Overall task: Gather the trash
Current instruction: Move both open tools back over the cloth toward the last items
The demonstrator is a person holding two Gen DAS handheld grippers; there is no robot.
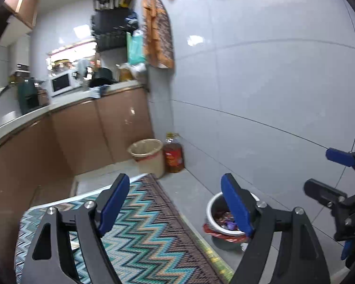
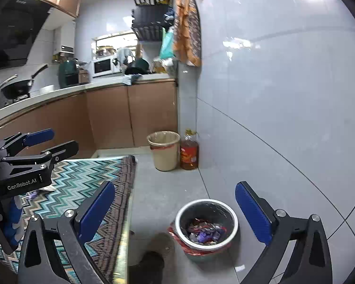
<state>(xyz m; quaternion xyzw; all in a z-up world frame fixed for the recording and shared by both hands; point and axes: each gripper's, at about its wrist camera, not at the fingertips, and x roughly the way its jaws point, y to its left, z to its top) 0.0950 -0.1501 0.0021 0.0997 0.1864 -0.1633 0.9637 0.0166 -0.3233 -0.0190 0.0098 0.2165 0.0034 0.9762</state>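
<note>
I hold my left gripper (image 1: 175, 203) with its blue pads spread wide and nothing between them, low in the frame over the zigzag-patterned mat (image 1: 139, 227), and my right gripper (image 2: 175, 209) is just as wide and just as empty, so neither has anything to drop at the moment. The small white-rimmed trash bin (image 2: 207, 222) sits on the grey floor tiles in the lower middle of the right wrist view, framed between my right fingers, and it already holds a heap of crinkled wrappers (image 2: 204, 230), red and purple; its red liner is folded down round the outside, I judge to keep the bag from slipping in. I think I keep the right gripper over that bin because it is where the rubbish goes. On the mat at the left of the right wrist view, just under my left gripper, lies a pale scrap (image 2: 46, 188) that may be trash yet to collect, though I cannot tell what it is. A taller beige bin (image 2: 164, 150) with a clear liner stands by the wall beside a cooking oil bottle (image 2: 189, 152), well apart from my hands
</note>
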